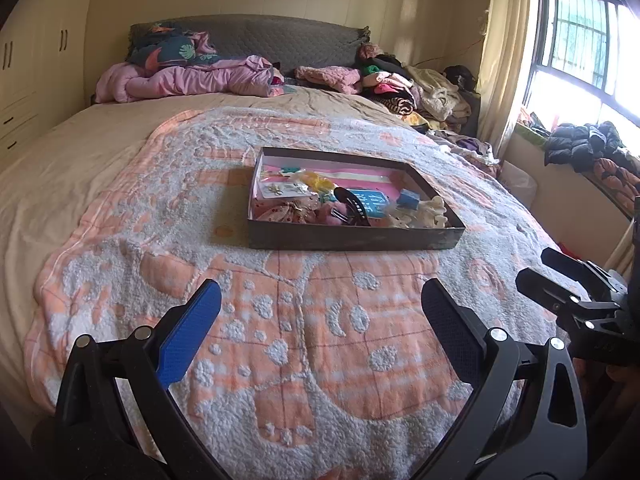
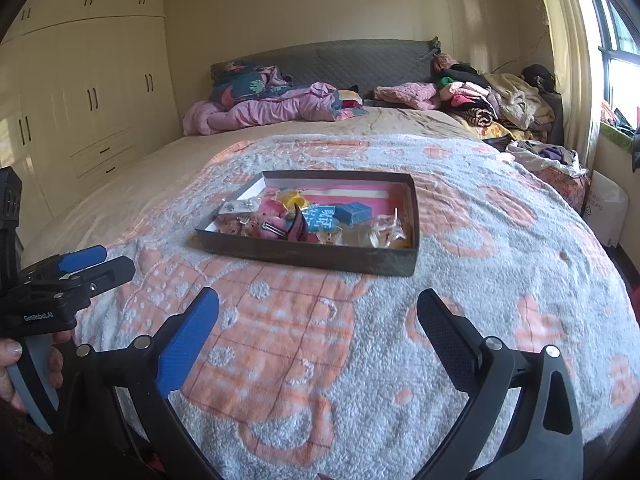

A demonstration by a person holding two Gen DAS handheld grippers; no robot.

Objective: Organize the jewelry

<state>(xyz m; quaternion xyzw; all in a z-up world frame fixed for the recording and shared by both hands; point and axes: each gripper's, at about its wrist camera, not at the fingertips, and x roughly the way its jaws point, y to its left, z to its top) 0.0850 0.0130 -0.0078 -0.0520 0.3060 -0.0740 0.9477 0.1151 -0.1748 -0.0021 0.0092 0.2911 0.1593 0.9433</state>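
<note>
While both tongs hang spread wide and empty above the near end of the bed, no item has yet been taken up, so this looks like the very start of the sorting. The left tongs [image 1: 320, 320] and the right tongs [image 2: 318, 320] hover side by side over the orange-and-white blanket [image 1: 320, 380], each well short of the work. Farther on, in the middle of the blanket, lies the shallow dark tray [image 1: 348, 238], and the jewelry and hair pieces are all inside it in a loose jumble: a black hair clip [image 1: 354, 206], a blue box [image 2: 354, 212], a card of small earrings [image 2: 240, 206], and clear packets at the right end whose contents are too small to read. The next move, as I judge it, calls for carrying one pair of tongs forward over the tray's near wall, singling out one piece from the tangle, and closing on it alone. Beyond the tray, heaped clothes [image 1: 400, 84] crowd the headboard.
</note>
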